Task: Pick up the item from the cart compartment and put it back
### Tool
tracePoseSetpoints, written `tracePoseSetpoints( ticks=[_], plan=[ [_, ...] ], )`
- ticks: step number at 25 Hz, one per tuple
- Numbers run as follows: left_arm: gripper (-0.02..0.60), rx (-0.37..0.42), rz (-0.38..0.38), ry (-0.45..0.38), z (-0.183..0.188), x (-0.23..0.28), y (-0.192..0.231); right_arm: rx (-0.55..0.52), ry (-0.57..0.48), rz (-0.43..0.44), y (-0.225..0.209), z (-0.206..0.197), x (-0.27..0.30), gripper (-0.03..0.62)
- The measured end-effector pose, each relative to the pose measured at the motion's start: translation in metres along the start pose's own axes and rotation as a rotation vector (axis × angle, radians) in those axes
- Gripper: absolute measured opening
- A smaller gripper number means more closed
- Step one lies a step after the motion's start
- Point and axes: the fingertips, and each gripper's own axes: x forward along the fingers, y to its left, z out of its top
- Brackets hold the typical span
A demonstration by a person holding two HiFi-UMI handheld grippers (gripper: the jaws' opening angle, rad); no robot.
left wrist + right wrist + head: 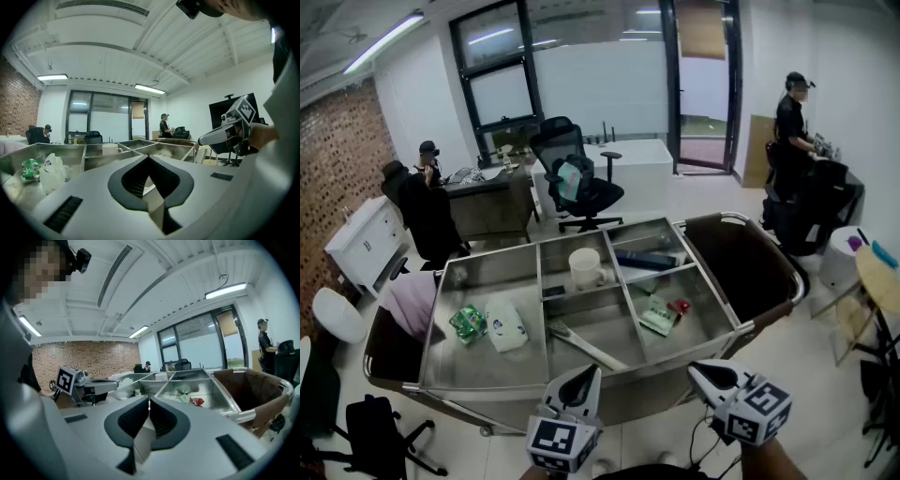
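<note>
Several cart items (659,317) beyond right gripper (696,368)

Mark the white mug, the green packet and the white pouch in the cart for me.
white mug (584,269), head view, its side wall
green packet (469,323), head view, middle of wrapper
white pouch (507,329), head view, middle of its front

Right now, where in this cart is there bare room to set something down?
Left compartment: bare in front of the green packet and white bag. Right front compartment: bare near corner, beside the red item. Tight around the mug.
</note>
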Motion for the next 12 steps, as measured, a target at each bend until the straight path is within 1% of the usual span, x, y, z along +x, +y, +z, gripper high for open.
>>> tracePoseSetpoints(
  ticks=[6, 8, 12],
  plan=[
    [0.0, -0.009, -0.004, 0.001, -0.001, 0.002, 0.0, -0.011, 0.001, -0.007, -0.003, 0.002, 0.002, 0.024],
    [0.0, -0.008, -0.009, 0.004, -0.002, 0.001, -0.001, -0.027, 0.002, 0.001, -0.002, 0.006, 0.004, 0.025],
    [0.0, -0.015, 0.004, -0.001, -0.002, 0.0, 0.0, -0.074, -0.005, 0.018, 0.0, 0.017, 0.006, 0.029]
  ],
)
